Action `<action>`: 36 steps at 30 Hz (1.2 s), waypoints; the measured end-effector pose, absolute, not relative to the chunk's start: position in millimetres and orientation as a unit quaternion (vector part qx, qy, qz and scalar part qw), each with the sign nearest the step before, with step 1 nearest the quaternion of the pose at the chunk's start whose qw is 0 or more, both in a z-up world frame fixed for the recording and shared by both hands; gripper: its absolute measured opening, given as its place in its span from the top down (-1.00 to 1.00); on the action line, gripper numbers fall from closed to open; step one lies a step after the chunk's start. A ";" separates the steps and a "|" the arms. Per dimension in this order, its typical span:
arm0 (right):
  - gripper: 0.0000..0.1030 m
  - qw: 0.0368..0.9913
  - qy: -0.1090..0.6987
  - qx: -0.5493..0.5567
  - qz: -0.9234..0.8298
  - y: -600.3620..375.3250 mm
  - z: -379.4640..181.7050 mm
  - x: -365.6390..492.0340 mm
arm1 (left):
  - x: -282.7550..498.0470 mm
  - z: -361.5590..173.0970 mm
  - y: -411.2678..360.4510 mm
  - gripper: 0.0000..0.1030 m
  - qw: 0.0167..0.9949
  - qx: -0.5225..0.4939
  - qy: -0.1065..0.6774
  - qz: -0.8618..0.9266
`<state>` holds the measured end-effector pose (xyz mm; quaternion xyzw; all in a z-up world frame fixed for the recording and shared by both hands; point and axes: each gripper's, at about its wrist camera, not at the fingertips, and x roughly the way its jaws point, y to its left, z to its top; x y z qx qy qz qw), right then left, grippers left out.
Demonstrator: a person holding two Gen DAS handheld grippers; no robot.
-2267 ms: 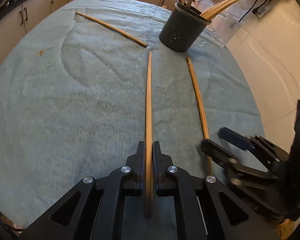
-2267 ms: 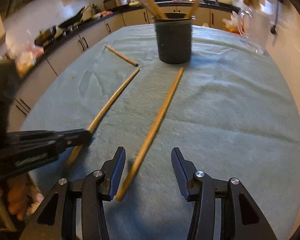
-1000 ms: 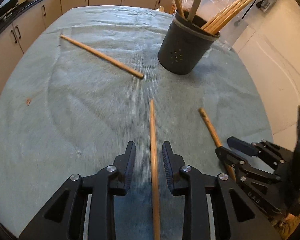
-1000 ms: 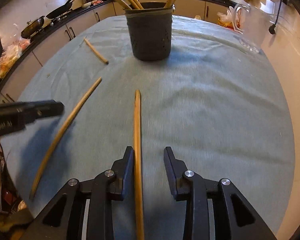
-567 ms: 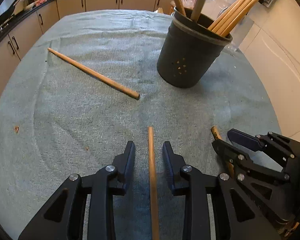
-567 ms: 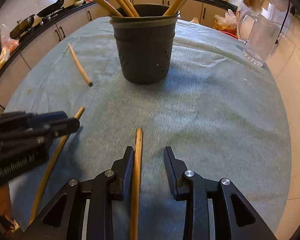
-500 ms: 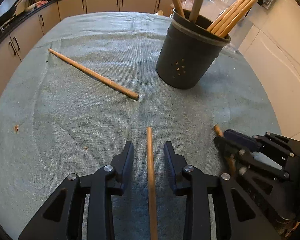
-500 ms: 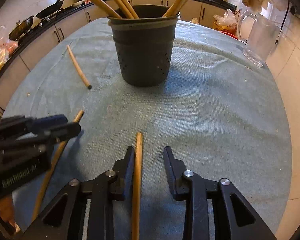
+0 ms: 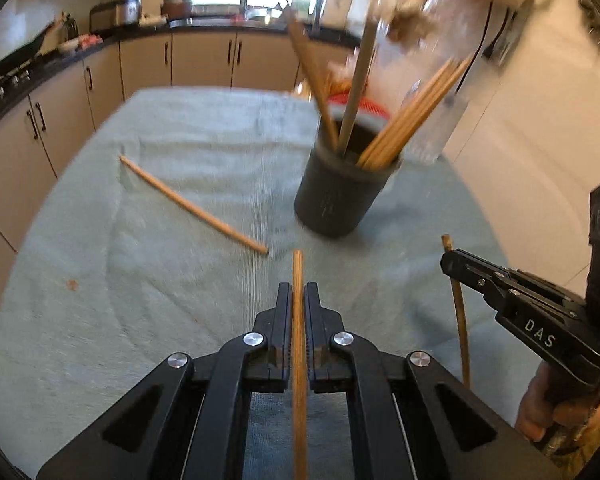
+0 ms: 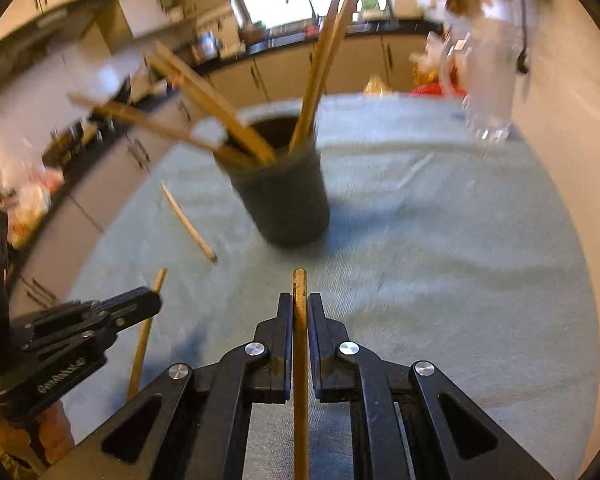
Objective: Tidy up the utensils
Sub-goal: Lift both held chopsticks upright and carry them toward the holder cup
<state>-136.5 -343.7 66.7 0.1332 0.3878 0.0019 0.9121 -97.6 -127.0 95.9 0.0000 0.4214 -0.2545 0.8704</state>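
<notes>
Wooden chopstick (image 9: 299,344) pinched in left claw (image 9: 298,300), another chopstick (image 10: 300,344) in right claw (image 10: 299,308).

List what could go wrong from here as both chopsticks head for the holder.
1. The holder already has sticks fanning out in all directions; an incoming tip may strike them and miss the opening.
2. Each gripper, left and right, pinches its chopstick near the front end, so the long tail may pivot or slip.
3. Both views are blurred by motion, and the grippers are close: they may collide at the holder.
</notes>
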 end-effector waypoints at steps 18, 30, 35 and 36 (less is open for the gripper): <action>0.85 0.970 0.192 0.134 -0.069 -344.7 140.6 -232.4 | -161.1 170.4 -100.5 0.90 0.930 -0.013 0.277 -0.240; 0.85 0.970 0.194 0.133 -0.058 -343.9 159.1 -258.6 | -185.4 183.9 -98.8 0.90 0.927 -0.002 0.277 -0.251; 0.85 0.973 0.187 0.125 -0.056 -342.0 165.2 -264.8 | -190.8 186.6 -99.6 0.90 0.926 -0.002 0.280 -0.253; 0.85 0.973 0.186 0.124 -0.056 -341.5 166.3 -265.9 | -192.2 187.5 -100.2 0.90 0.926 -0.001 0.280 -0.253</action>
